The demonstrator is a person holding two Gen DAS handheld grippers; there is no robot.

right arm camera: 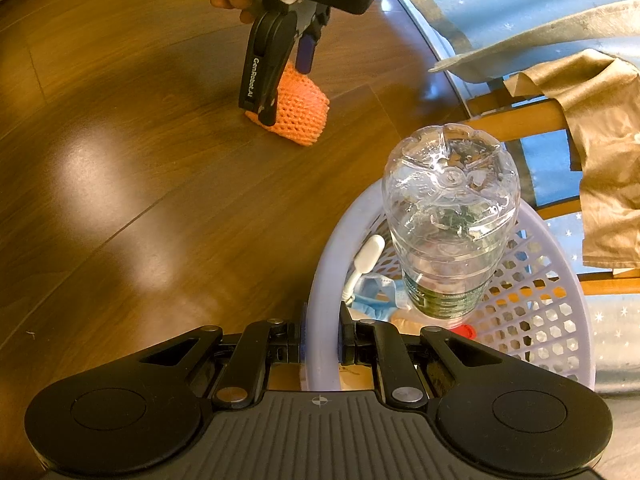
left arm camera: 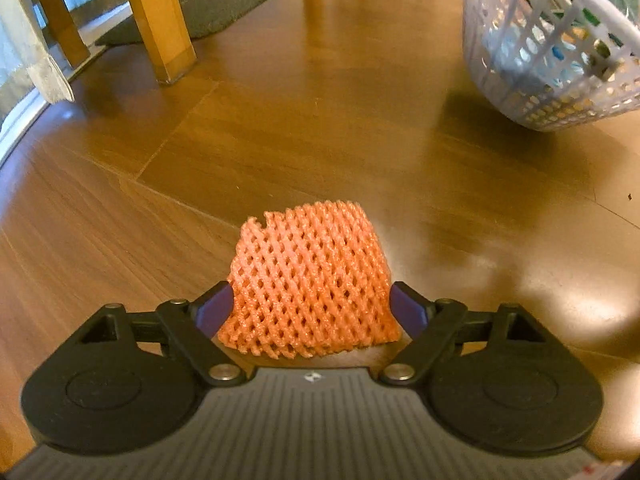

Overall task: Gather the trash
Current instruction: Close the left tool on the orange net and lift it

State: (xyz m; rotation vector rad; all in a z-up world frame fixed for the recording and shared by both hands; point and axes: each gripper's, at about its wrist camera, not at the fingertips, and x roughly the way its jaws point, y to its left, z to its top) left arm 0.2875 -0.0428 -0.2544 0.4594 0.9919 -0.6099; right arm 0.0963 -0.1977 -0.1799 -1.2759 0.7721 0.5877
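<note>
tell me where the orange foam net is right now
The orange foam mesh net lies on the brown wooden floor between the left gripper fingers, left of the white plastic basket in the right wrist view.

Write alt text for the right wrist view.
The right gripper grips the rim of a white basket holding an upturned clear bottle. Beyond, on the wood floor, the left gripper straddles an orange foam net.

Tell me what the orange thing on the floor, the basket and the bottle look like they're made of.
Orange net: seemingly soft foam mesh, matte, with open diamond holes, like a fruit sleeve.
Basket: likely rigid moulded plastic, pale and smooth, with a solid rim and perforated wall.
Bottle: clear thin plastic, glossy, with a petal-shaped base and green label.
</note>
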